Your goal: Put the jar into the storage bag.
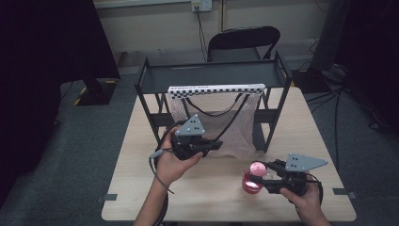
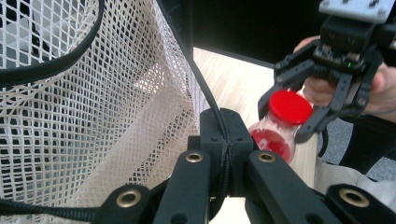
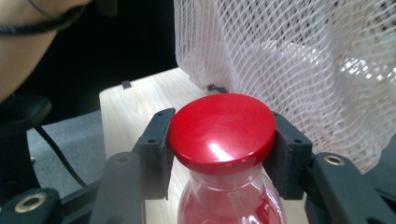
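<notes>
Right gripper (image 1: pixel 266 175) clamps the red-capped bottle (image 1: pixel 252 180) at the worktop's (image 1: pixel 211 197) five o'clock; left gripper (image 1: pixel 217 144) pinches the net bag's (image 1: pixel 221 117) drawcord, likely next: loading the bottle

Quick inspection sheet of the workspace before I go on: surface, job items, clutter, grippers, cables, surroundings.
Surface: light wooden table, bare at the front.
Job's things: red-capped bottle with red contents; white mesh bag hanging from a black shelf rack.
Clutter: nothing seen.
Grippers: right gripper shut on the bottle's cap; left gripper shut on the bag's black cord.
Cables: one trails from the left gripper over the table.
Surroundings: black chair behind the rack; wall socket; grey floor.
</notes>
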### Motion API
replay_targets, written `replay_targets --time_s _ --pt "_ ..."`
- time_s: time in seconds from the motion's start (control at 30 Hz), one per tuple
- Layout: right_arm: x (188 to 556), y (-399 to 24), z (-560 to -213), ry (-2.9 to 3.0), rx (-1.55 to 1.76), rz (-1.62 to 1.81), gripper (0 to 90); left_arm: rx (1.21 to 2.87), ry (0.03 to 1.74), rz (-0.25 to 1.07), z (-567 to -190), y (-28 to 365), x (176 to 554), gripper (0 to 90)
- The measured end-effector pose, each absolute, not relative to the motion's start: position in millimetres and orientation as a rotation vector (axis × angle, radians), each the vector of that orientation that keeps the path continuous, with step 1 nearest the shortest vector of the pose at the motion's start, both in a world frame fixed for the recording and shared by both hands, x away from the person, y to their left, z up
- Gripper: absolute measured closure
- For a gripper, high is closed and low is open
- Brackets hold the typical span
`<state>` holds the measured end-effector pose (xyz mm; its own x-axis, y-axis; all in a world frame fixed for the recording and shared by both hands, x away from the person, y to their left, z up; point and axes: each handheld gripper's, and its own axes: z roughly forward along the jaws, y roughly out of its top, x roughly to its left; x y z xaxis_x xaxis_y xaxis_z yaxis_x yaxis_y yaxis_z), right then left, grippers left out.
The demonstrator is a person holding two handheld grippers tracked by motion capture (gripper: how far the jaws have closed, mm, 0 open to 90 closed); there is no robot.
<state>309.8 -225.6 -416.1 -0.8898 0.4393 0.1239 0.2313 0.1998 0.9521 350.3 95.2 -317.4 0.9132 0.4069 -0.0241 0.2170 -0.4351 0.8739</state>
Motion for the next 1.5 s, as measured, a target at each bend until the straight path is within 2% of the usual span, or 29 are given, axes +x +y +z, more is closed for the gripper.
replay_targets --time_s 0.87,1.5 --pt "325.7 -227.6 -343.7 2.274 0.608 1.815 49.3 2.046 0.439 0.234 -318.2 93.5 350.6 89.2" --pt "334.7 -224.2 -305.1 2.27 0.56 1.815 49.3 2.047 0.433 0.226 -318.6 92.5 350.9 89.2"
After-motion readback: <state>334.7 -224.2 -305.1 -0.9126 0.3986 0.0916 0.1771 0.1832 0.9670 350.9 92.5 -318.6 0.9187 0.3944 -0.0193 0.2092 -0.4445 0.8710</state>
